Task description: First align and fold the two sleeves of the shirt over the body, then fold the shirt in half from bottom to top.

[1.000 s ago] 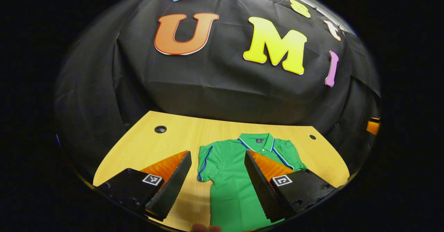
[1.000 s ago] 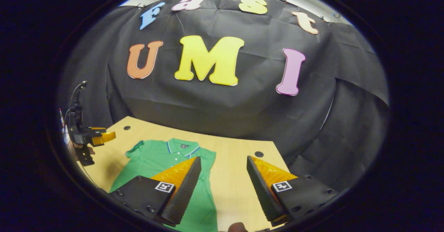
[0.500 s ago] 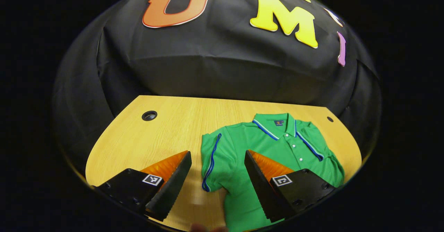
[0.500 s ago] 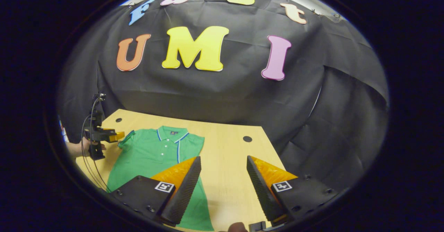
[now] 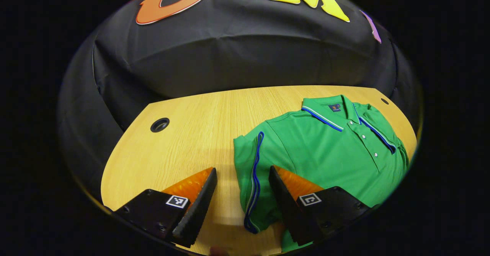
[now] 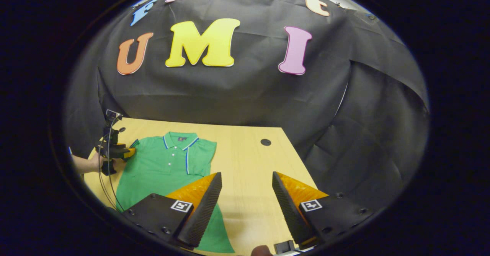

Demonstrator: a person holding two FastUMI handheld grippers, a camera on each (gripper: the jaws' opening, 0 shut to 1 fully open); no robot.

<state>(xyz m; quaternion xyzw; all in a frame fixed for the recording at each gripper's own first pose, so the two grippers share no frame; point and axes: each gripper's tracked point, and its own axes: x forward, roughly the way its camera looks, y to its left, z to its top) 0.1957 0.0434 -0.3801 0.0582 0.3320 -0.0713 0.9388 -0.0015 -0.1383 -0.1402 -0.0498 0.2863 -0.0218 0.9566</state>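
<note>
Green polo shirt (image 5: 325,145) with blue-trimmed collar is lying flat on the pale wooden table (image 5: 183,141), its sleeve (image 5: 250,175) sitting between my wide-spread left gripper (image 5: 242,194) fingers. My right gripper (image 6: 245,206) is gaping over bare wood beside the shirt's hem, near a round cable hole (image 6: 265,142).

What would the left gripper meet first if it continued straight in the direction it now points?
Probably the shirt's near sleeve: its blue-piped edge lies between the open fingers of the left gripper, just ahead of them. Depth is unclear, so it might touch the table beside the sleeve first.
</note>
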